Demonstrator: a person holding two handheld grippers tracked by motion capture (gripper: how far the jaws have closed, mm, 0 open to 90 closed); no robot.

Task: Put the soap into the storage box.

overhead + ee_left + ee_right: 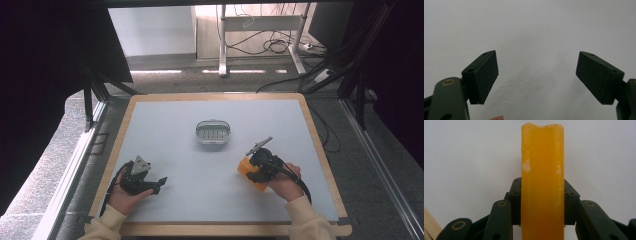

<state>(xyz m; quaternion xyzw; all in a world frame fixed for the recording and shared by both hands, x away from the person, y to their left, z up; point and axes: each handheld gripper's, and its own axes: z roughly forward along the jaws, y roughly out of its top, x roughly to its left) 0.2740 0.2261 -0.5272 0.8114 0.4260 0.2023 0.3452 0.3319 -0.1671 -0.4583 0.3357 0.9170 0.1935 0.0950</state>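
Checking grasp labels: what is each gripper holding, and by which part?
Right gripper is shut on the orange block, clamped across its narrow sides at the lower part; the top sticks out past the jaws. Left gripper is open, holding nothing.

Waxy, slightly glossy orange block [542,182] with scuffed pale spots; matt black plastic gripper [537,77]; matt pale-grey counter [190,150] edged in smooth wood.

Grey floor [165,80], desk legs [222,45], cables [272,46]

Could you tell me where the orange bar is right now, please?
The orange bar is clamped between the right tongs at the table's right front, nearer the person than the oval soap dish.
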